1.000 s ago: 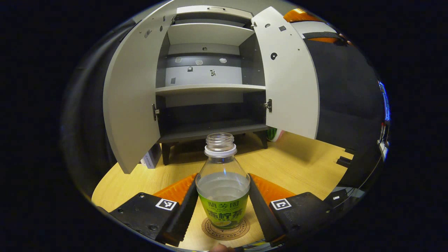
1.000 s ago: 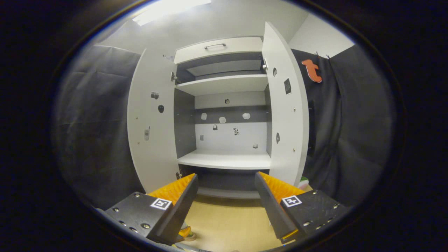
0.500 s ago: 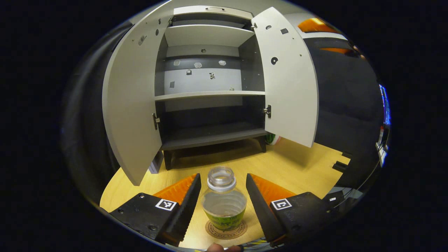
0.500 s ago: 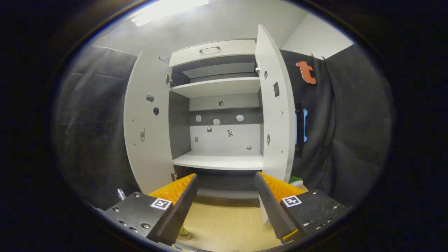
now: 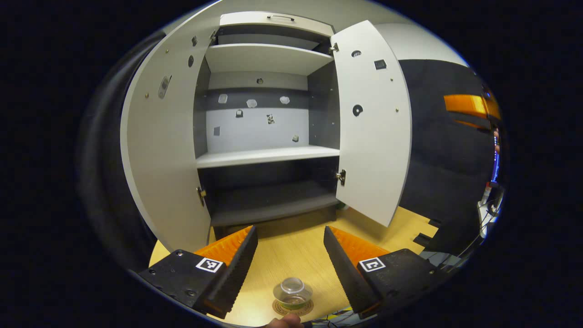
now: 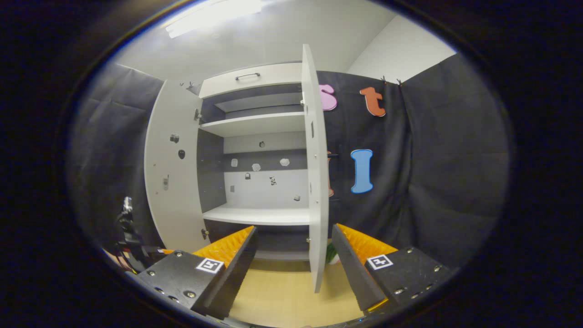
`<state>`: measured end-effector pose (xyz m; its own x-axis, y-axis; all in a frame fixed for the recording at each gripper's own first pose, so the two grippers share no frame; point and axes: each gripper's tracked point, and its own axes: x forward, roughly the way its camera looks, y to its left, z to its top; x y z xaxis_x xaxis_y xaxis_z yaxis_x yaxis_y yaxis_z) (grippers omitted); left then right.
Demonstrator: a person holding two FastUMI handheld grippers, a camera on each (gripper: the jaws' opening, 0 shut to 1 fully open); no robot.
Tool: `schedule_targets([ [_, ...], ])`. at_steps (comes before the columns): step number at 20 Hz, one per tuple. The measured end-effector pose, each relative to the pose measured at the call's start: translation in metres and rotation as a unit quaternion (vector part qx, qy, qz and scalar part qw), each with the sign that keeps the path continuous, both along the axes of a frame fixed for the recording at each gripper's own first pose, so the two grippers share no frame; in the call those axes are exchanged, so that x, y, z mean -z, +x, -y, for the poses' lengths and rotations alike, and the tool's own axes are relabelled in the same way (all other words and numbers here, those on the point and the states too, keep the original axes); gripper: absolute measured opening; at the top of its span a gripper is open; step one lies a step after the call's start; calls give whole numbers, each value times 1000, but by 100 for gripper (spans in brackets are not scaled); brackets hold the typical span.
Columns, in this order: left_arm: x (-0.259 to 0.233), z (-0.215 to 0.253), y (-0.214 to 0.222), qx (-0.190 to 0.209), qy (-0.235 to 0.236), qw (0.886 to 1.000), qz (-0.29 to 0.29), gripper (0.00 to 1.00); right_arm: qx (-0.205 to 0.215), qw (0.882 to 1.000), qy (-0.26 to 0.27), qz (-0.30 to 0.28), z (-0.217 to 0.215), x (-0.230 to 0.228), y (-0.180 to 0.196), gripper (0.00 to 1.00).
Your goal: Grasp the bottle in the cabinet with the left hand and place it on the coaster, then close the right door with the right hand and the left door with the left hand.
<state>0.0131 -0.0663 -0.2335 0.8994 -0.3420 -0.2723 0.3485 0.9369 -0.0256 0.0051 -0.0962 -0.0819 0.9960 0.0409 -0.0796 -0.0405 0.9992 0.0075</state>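
Nearest us, in the left gripper view, our left gripper (image 5: 290,243) has its jaws wide and grips nothing. Below it the uncapped clear plastic bottle with a green label (image 5: 292,294) stands upright on the round brown coaster (image 5: 278,308) on the light wooden table (image 5: 296,250). Our right gripper (image 6: 294,246) is spread wide too, with nothing between its fingers. Beyond stands the grey cabinet (image 6: 259,214), with its pale right door (image 6: 315,182) edge-on and its left door (image 6: 171,182) open.
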Motion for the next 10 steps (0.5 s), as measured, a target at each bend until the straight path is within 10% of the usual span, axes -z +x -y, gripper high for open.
schedule_targets([
  [10, -150, -38, 57, -70, -44, 990, 113, 99, 98, 994, -38, 4, 119, -24, 25, 99],
])
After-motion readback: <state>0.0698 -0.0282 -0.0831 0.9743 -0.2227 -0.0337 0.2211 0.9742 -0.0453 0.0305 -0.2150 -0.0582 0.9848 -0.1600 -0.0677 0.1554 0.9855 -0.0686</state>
